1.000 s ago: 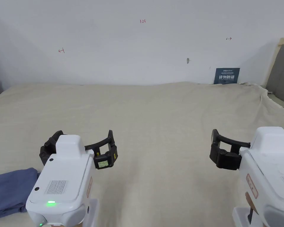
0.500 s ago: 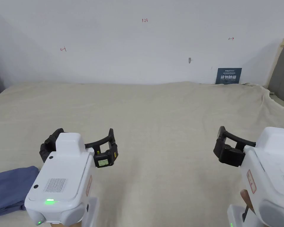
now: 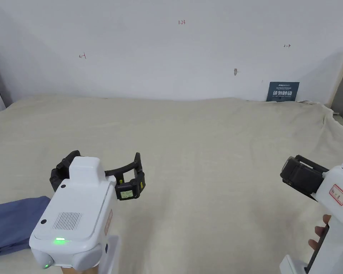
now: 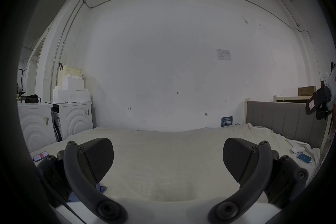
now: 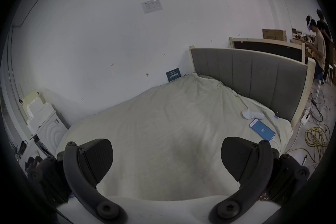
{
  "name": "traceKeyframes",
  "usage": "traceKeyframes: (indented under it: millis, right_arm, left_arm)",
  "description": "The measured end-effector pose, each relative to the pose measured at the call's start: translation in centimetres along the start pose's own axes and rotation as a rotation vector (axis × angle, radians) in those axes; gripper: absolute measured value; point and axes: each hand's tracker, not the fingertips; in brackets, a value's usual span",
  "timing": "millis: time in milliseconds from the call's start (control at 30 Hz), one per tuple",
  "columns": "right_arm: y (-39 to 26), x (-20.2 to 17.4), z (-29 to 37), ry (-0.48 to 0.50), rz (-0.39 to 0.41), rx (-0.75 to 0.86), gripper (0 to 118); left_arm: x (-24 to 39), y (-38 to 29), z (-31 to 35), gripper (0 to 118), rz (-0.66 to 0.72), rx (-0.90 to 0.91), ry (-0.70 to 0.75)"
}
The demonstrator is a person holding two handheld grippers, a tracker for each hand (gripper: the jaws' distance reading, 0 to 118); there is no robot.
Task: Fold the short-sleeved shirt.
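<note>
The short-sleeved shirt [image 3: 10,224] is a blue, bunched heap at the bed's near left edge in the head view. A scrap of its blue cloth [image 4: 101,188] shows beside the left jaw in the left gripper view. My left gripper [image 3: 99,173] hovers just right of the shirt and is open and empty, its jaws wide apart [image 4: 168,160]. My right gripper [image 3: 302,175] is held far to the right, tilted, a hand [image 3: 319,237] on its handle. In its own view the right gripper [image 5: 167,160] is open over bare sheet.
The beige bed sheet [image 3: 203,150] spreads out to a white wall. A grey headboard [image 5: 251,71] bounds the right side, with a blue-screened phone [image 5: 262,130] and a white object [image 5: 252,114] by it. Another phone [image 4: 41,156] lies at the left edge. Two people [image 5: 321,42] stand far right.
My right gripper has swung out to the right and rolled onto its side. The left gripper and the shirt have stayed put; the head camera has turned a little left.
</note>
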Motion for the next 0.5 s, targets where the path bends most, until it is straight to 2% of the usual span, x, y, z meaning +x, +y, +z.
traceKeyframes:
  millis: [200, 233, 500]
  right_arm:
    - [-0.4, -0.9, 0.1, -0.026, 0.065, 0.035, 117]
    - [-0.6, -1.1, 0.0, -0.055, 0.097, 0.044, 117]
    - [-1.1, -1.3, -0.6, -0.026, 0.148, 0.048, 116]
  left_arm:
    - [0.1, 0.1, -0.1, 118, 0.002, 0.005, 0.001]
    - [0.1, 0.1, -0.1, 118, 0.002, 0.007, 0.001]
    - [0.1, 0.2, 0.0, 118, -0.002, 0.008, 0.000]
